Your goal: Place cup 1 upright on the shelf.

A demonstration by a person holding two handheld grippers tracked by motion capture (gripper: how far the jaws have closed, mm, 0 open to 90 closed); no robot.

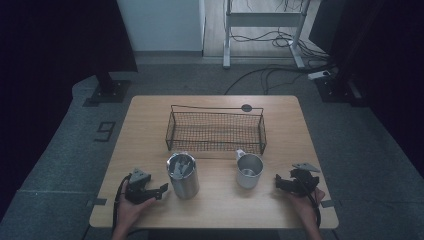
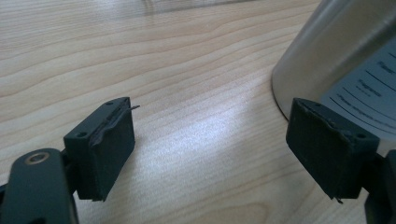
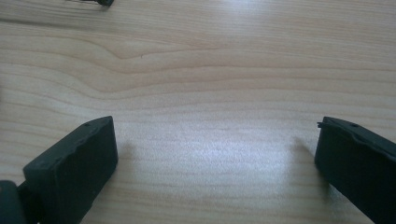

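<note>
The left gripper (image 1: 161,191) is held with its jaws spread wide and nothing between them; the steel tumbler (image 1: 183,175) stands just beyond the right-hand fingertip (image 2: 329,144), not gripped. The right gripper (image 1: 278,182) is likewise held open over bare table (image 3: 201,93); the steel mug (image 1: 248,170) stands near, apart from its fingers.

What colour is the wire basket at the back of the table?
Black: the wire basket has a dark mesh and frame, clearest in the high view.

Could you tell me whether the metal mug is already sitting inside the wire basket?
No, the metal mug stands on the table, in front of the wire basket.
</note>
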